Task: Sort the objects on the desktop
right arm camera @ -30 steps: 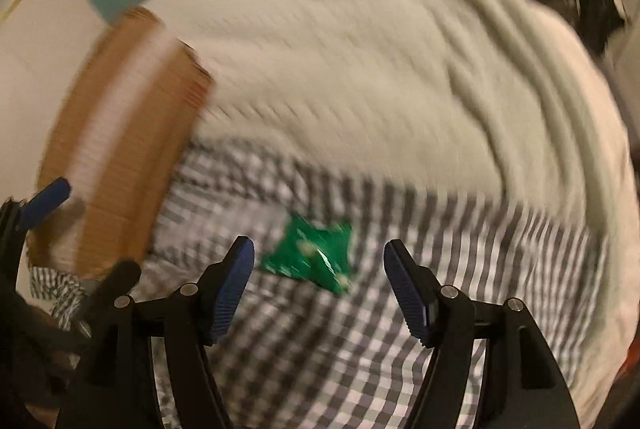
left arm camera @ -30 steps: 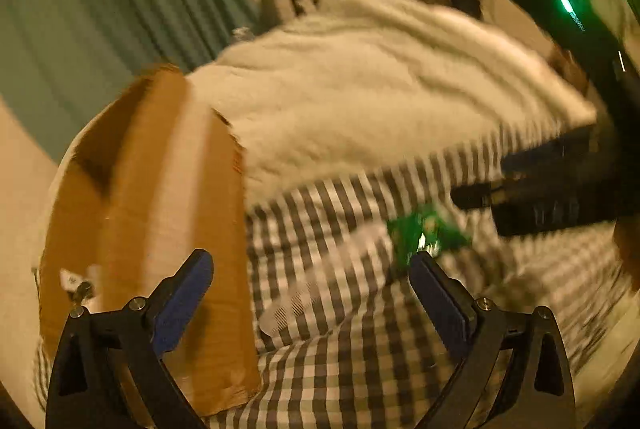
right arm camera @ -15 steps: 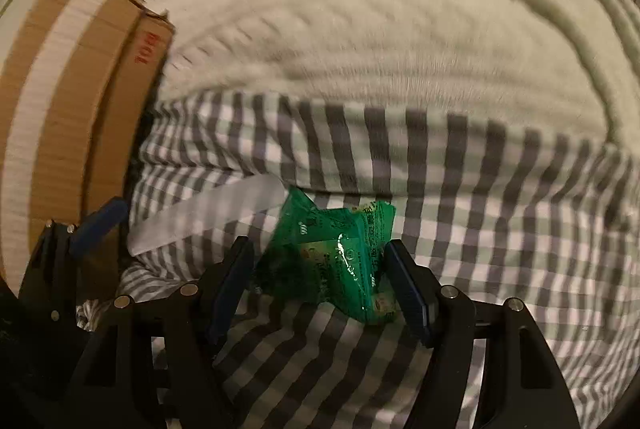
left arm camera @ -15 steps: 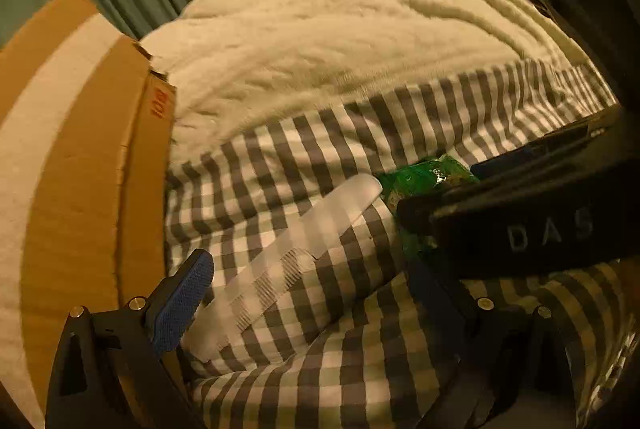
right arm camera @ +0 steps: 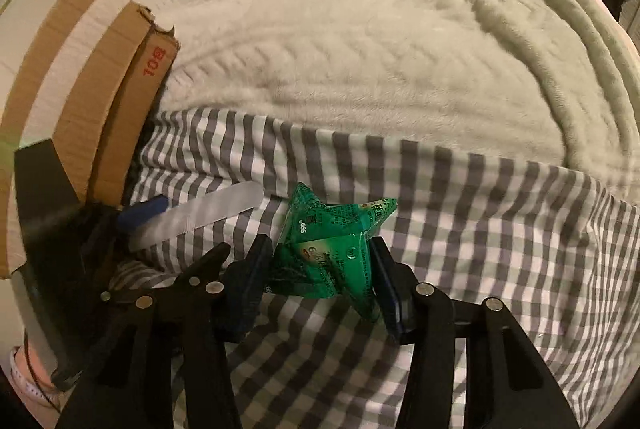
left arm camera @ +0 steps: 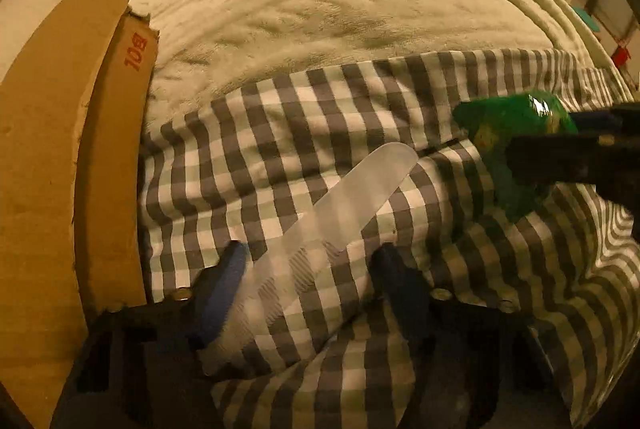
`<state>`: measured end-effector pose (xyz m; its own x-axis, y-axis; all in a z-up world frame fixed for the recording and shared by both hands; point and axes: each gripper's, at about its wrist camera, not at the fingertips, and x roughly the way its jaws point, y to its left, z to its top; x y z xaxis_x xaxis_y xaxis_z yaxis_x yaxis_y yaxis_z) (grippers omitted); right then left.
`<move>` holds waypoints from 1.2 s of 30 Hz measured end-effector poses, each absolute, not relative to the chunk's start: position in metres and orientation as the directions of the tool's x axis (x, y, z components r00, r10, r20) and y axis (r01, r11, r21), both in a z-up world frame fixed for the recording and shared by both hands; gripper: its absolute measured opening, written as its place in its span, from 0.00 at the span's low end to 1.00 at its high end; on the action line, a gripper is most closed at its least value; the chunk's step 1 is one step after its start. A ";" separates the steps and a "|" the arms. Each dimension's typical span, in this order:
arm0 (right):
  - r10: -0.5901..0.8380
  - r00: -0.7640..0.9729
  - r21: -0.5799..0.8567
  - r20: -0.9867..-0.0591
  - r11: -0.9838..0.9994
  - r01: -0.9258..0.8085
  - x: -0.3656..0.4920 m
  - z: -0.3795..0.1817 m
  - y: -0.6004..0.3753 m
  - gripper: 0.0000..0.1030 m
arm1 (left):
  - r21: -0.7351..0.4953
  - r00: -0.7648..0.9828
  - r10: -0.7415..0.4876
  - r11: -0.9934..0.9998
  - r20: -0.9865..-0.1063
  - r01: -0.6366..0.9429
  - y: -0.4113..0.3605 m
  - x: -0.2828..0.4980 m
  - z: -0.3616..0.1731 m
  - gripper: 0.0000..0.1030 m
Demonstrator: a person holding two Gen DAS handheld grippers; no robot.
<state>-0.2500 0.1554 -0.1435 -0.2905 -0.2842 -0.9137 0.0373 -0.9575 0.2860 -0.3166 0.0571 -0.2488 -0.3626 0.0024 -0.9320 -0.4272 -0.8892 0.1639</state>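
On the checked cloth (left arm camera: 280, 133), the left gripper (left arm camera: 308, 269), jaws just closing, straddles a clear comb (left arm camera: 320, 229) that points to two o'clock, its pads not plainly pressing it, while the right gripper (right arm camera: 320, 281), also closing, pinches a green packet (right arm camera: 332, 241) beside the box (left arm camera: 48, 149).

left hand-held gripper (left arm camera: 308, 269): tilted steeply down, jaws closing | right hand-held gripper (right arm camera: 320, 269): tilted steeply down, jaws closing
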 end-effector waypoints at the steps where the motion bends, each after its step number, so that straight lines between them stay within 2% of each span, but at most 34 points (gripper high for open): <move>1: -0.288 -0.293 0.292 -0.912 -0.956 0.033 -0.249 -0.143 0.157 0.47 | 0.162 -0.366 0.012 -0.883 -0.930 -0.440 0.058 -0.314 -0.248 0.53; 3: -0.301 -0.292 0.307 -0.908 -0.951 0.025 -0.251 -0.143 0.160 0.47 | 0.168 -0.384 0.020 -0.877 -0.923 -0.450 0.058 -0.310 -0.245 0.36; 4: -0.304 -0.292 0.311 -0.907 -0.950 0.025 -0.250 -0.143 0.163 0.47 | 0.178 -0.398 0.021 -0.871 -0.917 -0.457 0.059 -0.307 -0.244 0.31; 5: -0.306 -0.292 0.312 -0.906 -0.950 0.026 -0.250 -0.142 0.162 0.47 | 0.193 -0.416 0.019 -0.866 -0.909 -0.461 0.059 -0.304 -0.243 0.16; 6: -0.307 -0.291 0.313 -0.906 -0.950 0.027 -0.250 -0.142 0.162 0.47 | 0.212 -0.442 0.018 -0.860 -0.897 -0.465 0.060 -0.300 -0.242 0.11; 10: -0.311 -0.286 0.315 -0.906 -0.948 0.031 -0.250 -0.146 0.159 0.47 | 0.239 -0.477 0.014 -0.852 -0.879 -0.465 0.062 -0.291 -0.240 0.10; 21: -0.301 -0.295 0.298 -0.907 -0.953 0.057 -0.249 -0.142 0.153 0.47 | 0.204 -0.546 0.066 -0.885 -0.835 -0.418 0.051 -0.285 -0.225 0.06; 36: -0.276 -0.343 0.253 -0.898 -0.961 0.112 -0.234 -0.102 0.133 0.47 | 0.168 -0.607 0.115 -0.906 -0.786 -0.388 0.041 -0.288 -0.181 0.03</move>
